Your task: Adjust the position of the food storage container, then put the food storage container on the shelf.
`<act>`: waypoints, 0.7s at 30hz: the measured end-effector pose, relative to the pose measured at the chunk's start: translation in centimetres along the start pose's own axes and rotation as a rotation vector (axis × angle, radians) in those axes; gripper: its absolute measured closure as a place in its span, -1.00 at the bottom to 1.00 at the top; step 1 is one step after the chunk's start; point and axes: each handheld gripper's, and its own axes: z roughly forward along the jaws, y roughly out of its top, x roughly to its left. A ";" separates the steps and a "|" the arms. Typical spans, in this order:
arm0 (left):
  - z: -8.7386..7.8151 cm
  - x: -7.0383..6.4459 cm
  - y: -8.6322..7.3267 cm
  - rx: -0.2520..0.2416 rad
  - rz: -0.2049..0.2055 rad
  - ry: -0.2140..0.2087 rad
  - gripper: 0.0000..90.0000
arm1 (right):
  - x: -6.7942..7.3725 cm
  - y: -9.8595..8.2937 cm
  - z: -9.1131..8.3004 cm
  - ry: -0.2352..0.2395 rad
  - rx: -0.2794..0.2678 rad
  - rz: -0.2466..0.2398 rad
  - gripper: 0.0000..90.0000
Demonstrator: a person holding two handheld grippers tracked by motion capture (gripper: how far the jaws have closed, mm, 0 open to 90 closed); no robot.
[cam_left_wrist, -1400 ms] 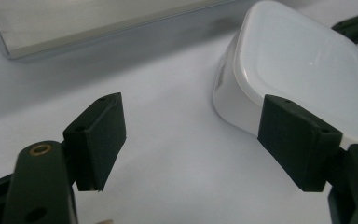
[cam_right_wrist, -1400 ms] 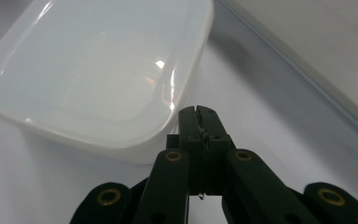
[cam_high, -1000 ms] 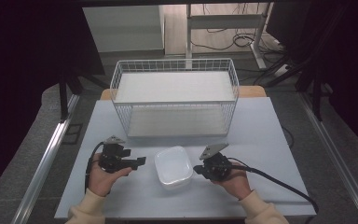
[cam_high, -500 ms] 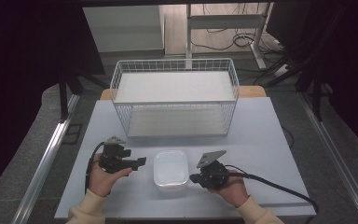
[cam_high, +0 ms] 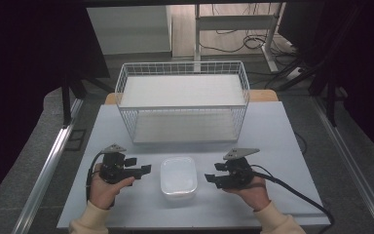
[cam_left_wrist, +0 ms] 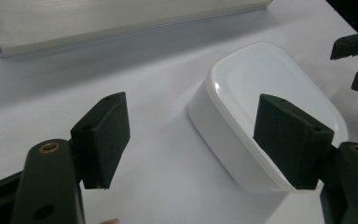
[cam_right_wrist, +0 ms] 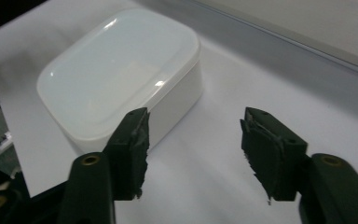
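A white lidded container (cam_high: 178,178) is sitting on the near part of the pale table (cam_high: 282,131), roughly midway between the two hands, with its lid on and its long side running away from the person. The left gripper (cam_high: 144,169) is hovering just beside the container's left side, its jaws standing wide apart and holding nothing; in the left gripper view one jaw is showing in front of the container (cam_left_wrist: 261,107) edge and the other over bare table, and whether either is touching the box cannot be told. The right gripper (cam_high: 211,178) is pointing at the container's right side from near by, apart from it, with its jaws likewise spread wide and empty; in the right gripper view the container (cam_right_wrist: 121,70) is lying ahead and to the left of the jaws, and the gap between them is opening onto bare table surface. Each gripper is being held by a hand in a cream sleeve coming in from the near edge, and a black cable (cam_high: 292,195) is trailing from the right one across the table. Farther back, well apart from the container, a white wire basket (cam_high: 182,100) is standing upright on the table.
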 end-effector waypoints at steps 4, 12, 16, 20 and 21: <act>-0.3 0.0 -0.3 -0.006 -0.015 -0.017 -0.41 | -0.4 0.1 -0.3 0.002 -0.007 0.036 -0.21; -0.5 -0.1 -0.5 -0.026 -0.036 -0.043 -0.44 | -0.5 0.4 -0.6 0.039 -0.022 0.076 -0.24; -0.5 -0.4 -0.7 -0.038 -0.066 -0.073 -0.45 | -0.6 0.7 -0.6 0.095 -0.033 0.118 -0.24; -0.3 -0.5 -1.0 -0.030 -0.094 -0.107 -0.45 | -0.7 0.8 -0.2 0.117 -0.016 0.150 -0.24; -0.3 -0.5 -1.1 -0.028 -0.103 -0.117 -0.45 | -0.7 0.8 -0.1 0.124 -0.015 0.159 -0.23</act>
